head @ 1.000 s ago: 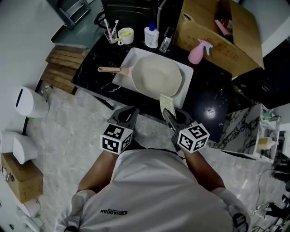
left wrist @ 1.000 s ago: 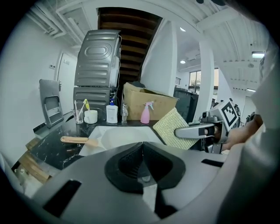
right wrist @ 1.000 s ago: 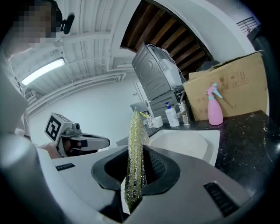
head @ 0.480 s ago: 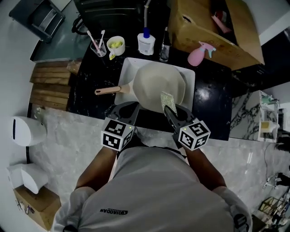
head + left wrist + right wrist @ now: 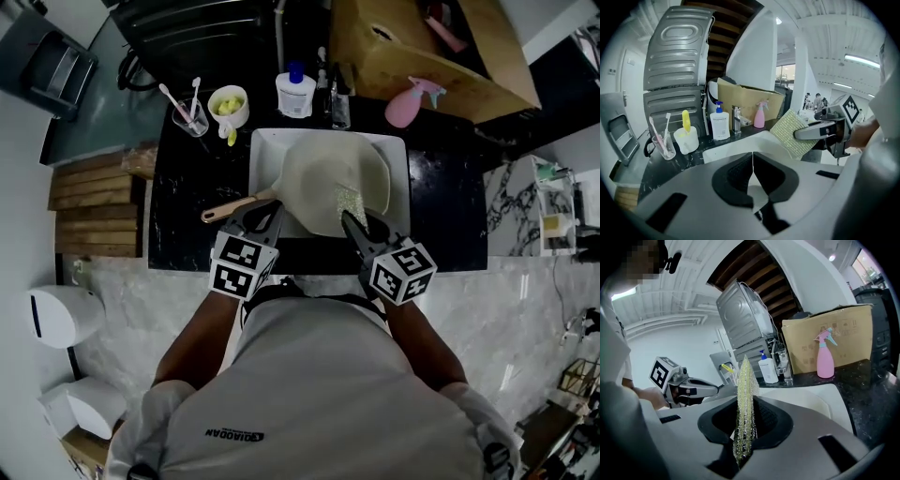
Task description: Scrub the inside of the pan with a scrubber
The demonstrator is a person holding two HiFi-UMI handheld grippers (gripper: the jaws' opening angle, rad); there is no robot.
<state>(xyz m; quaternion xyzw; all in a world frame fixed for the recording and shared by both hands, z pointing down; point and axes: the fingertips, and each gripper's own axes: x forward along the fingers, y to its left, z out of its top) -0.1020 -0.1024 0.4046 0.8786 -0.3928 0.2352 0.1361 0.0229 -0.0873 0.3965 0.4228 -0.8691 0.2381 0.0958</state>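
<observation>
At upper centre, the pan (image 5: 328, 169): pale and round, it lies in the white rectangular sink (image 5: 400, 159) and fills most of it.
Handle (image 5: 234, 205): light wood, it points to the lower left, out over the sink's left rim and above the black counter (image 5: 183, 202).
Scrubber (image 5: 352, 200): a thin yellow-green mesh pad held on edge. In the head view it lies over the lower right part of the pan's inside, near the rim. Whether it touches the pan I cannot tell.
Right gripper (image 5: 745, 425): its two jaws pinch the lower end of the scrubber, which stands upright between them and rises well above their tips. In the head view it reaches in from below, across the sink's lower edge.
Left gripper (image 5: 752, 164): its jaws are pressed together with nothing between them, and only a thin seam shows. In the head view it sits to the left of the right gripper, its tips just below the root of the handle.
Behind the sink: along the top of the counter, from left to right, stand a glass (image 5: 186, 120) with toothbrushes, a white cup (image 5: 228, 103) holding something yellow, a white pump bottle (image 5: 295, 94) with a blue top, the tap (image 5: 736, 119) and a pink spray bottle (image 5: 410, 105).
Cardboard box (image 5: 422, 47): open, at the upper right, just behind the spray bottle.
Shirt (image 5: 319, 394): white, on the person, it fills the lower middle of the head view.
</observation>
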